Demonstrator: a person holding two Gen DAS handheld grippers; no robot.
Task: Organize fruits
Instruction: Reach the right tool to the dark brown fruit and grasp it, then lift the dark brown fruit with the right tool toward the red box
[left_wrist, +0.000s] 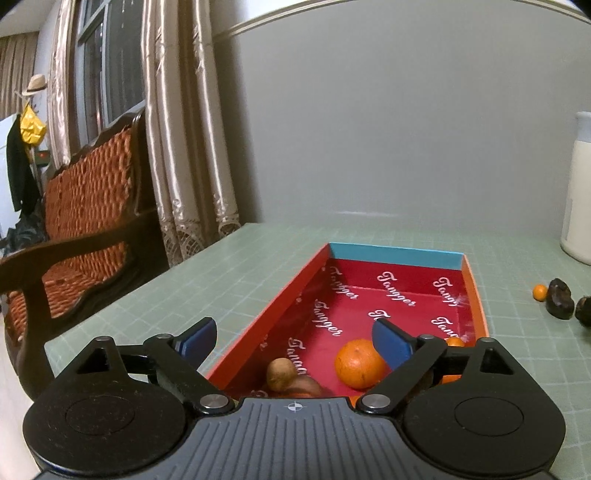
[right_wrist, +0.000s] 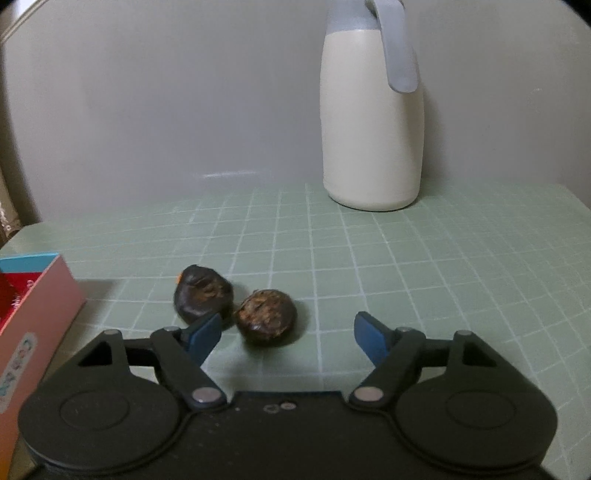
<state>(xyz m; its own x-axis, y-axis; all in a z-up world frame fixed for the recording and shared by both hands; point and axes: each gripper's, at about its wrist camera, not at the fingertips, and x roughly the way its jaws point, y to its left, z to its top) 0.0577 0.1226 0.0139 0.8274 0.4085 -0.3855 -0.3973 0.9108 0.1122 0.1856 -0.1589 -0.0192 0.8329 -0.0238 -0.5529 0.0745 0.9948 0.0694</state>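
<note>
Your left tongs (left_wrist: 295, 345) hang released over the near end of the red box (left_wrist: 275, 314); nothing sits between their blue pads, and the left pad is outside the box's left wall while the right pad is above its floor. Only the left wrist view looks into that box: an orange (left_wrist: 358, 363) lies on the floor just beside the right pad, a brown oval fruit (left_wrist: 281, 373) lies to its left, and a smaller orange fruit (left_wrist: 455, 341) peeks out behind the right finger linkage. More lies at the near end, but the tongs' body hides it. This view also catches the wooden chair (left_wrist: 85, 229) and curtains (left_wrist: 184, 147) off the left edge of the green gridded surface (left_wrist: 221, 280).

Your right tongs (right_wrist: 288, 334) are also released, gripping nothing. In the right wrist view two dark wrinkled fruits lie on the surface, touching or nearly so: the nearer dark fruit (right_wrist: 265, 316) sits just ahead of the gap, toward the left pad, and the farther dark fruit (right_wrist: 203, 291) is partly behind that pad. A sliver of orange shows behind the farther one; the left wrist view shows it whole as a tiny orange fruit (left_wrist: 539, 292) beside them. The cream jug (right_wrist: 371, 118) stands full height by the wall here; the box shows only its outer corner.
</note>
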